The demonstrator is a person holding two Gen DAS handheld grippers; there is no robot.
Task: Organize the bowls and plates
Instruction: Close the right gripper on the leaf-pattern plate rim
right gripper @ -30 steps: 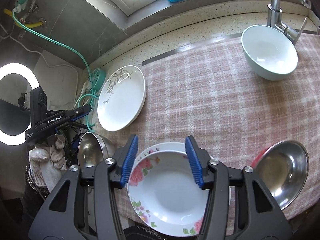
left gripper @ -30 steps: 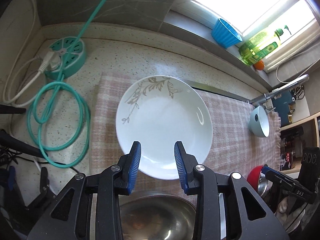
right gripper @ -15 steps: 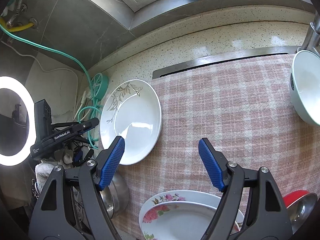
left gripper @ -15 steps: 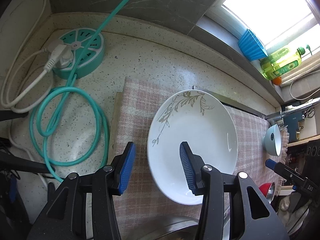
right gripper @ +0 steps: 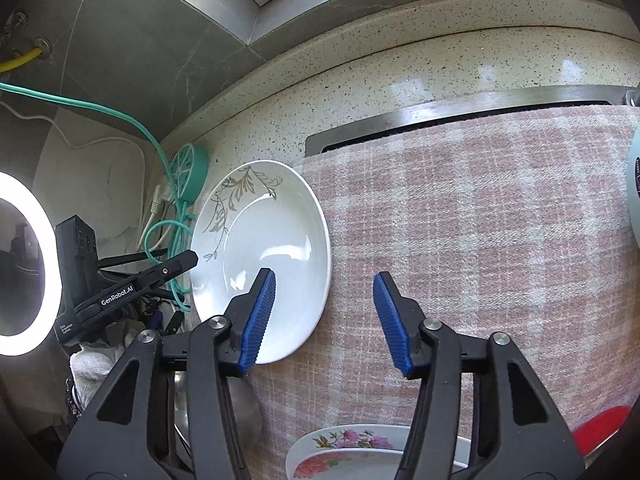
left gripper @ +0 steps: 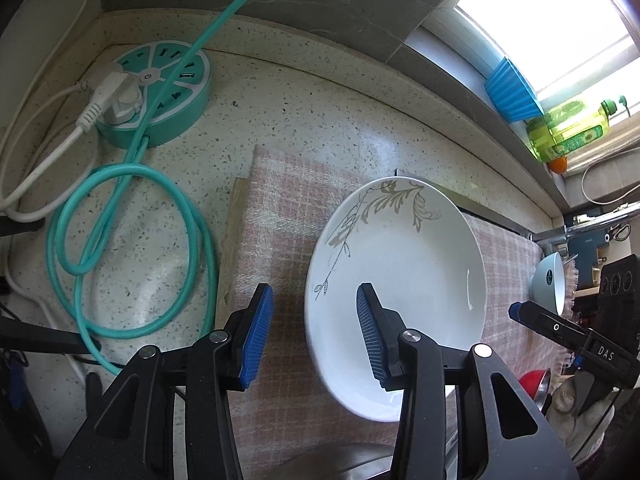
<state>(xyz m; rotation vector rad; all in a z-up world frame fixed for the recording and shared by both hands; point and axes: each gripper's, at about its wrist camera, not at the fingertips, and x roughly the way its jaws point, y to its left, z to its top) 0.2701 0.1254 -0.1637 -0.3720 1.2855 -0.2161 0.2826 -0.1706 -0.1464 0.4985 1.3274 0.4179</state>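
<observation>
Blue-padded and apart with nothing between, the left tool (left gripper: 310, 336) straddles the near left rim of the white leaf-patterned plate (left gripper: 404, 280) at centre frame on the pink checked cloth (left gripper: 280, 208), while the right tool (right gripper: 324, 318), just closing, gapes empty beside that plate.

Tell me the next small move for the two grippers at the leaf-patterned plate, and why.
Probably ease both grippers onto the rim and close. The left gripper straddles the left edge of the leaf-patterned plate; the right gripper straddles its right edge. The jaws, just closing, stand open, and the plate lies flat on the checked cloth.
</observation>
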